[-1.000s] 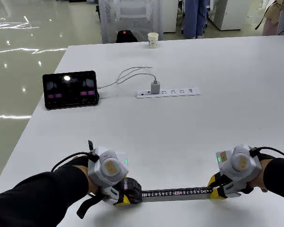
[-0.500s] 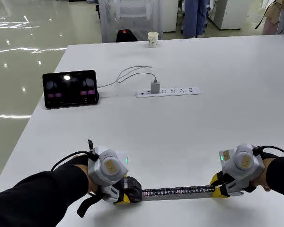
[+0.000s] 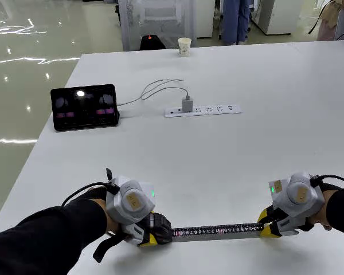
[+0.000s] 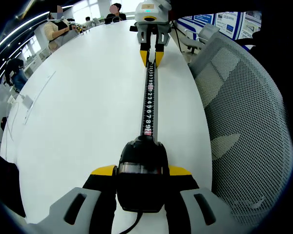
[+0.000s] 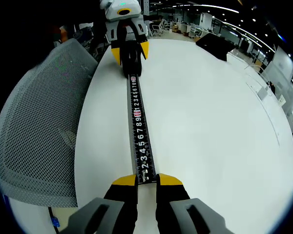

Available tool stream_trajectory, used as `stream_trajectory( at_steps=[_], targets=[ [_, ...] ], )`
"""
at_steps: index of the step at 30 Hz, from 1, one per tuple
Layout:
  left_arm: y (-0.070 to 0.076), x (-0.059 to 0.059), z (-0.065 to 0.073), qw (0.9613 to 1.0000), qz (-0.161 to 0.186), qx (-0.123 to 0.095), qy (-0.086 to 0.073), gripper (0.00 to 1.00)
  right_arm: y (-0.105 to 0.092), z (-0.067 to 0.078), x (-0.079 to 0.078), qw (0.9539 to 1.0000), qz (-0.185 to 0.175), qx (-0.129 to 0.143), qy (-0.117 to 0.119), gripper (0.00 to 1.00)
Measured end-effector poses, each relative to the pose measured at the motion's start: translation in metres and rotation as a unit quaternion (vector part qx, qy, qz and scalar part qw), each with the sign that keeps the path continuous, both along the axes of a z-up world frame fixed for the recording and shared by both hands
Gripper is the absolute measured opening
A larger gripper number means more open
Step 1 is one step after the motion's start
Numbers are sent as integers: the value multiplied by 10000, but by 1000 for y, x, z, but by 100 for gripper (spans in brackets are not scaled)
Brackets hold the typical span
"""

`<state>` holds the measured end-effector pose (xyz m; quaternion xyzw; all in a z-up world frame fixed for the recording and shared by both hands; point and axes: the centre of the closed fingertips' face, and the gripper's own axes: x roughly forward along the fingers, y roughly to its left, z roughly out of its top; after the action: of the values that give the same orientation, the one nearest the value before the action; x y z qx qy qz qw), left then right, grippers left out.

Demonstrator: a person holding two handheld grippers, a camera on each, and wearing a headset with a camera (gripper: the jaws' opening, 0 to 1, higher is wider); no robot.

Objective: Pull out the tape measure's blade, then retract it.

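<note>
Nearest the person, at the front edge of the white bench (image 3: 229, 160), the left tool (image 4: 142, 171) had its yellow-tipped jaws clamped on either side of the black tape measure case (image 3: 159, 227), which sat on the bench top. A dark sleeve (image 3: 46, 235) reached in from the lower left behind that tool. From the mouth of the case the blade (image 3: 218, 231) ran out straight and flat along the bench surface, its black numbers facing up with a red mark partway along. At the blade's free end the right tool (image 5: 146, 180) had its jaws drawn together on the tip, pinching it just above the bench. In both gripper views the grey mesh back of a chair (image 4: 244, 122) stood beside the bench edge.

Farther across the bench, well apart from the tape measure, a white power strip (image 3: 209, 109) lay flat with a grey charger (image 3: 187, 105) plugged into it. A thin cable (image 3: 155, 90) looped from the charger toward a dark tablet (image 3: 85, 107), whose screen was lit. Near the far edge stood a paper cup (image 3: 184, 47), upright. Beyond the bench lay a glossy floor (image 3: 23, 69) catching the ceiling lights.
</note>
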<state>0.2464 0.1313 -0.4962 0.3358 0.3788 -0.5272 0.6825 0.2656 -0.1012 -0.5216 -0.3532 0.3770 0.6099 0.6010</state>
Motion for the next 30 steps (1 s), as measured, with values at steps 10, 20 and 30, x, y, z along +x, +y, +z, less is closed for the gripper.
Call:
stream_trajectory(
  at_steps=[10, 20, 30],
  targets=[
    [0, -1, 0, 10000, -9, -2, 7, 32, -5, -1, -1, 10000, 4, -8, -18, 10],
    [-1, -2, 1, 10000, -7, 7, -4, 32, -9, -1, -1, 10000, -17, -12, -36, 10],
    [-1, -1, 1, 10000, -14, 7, -10, 32, -13, 0, -1, 10000, -52, -37, -20, 10]
  ],
)
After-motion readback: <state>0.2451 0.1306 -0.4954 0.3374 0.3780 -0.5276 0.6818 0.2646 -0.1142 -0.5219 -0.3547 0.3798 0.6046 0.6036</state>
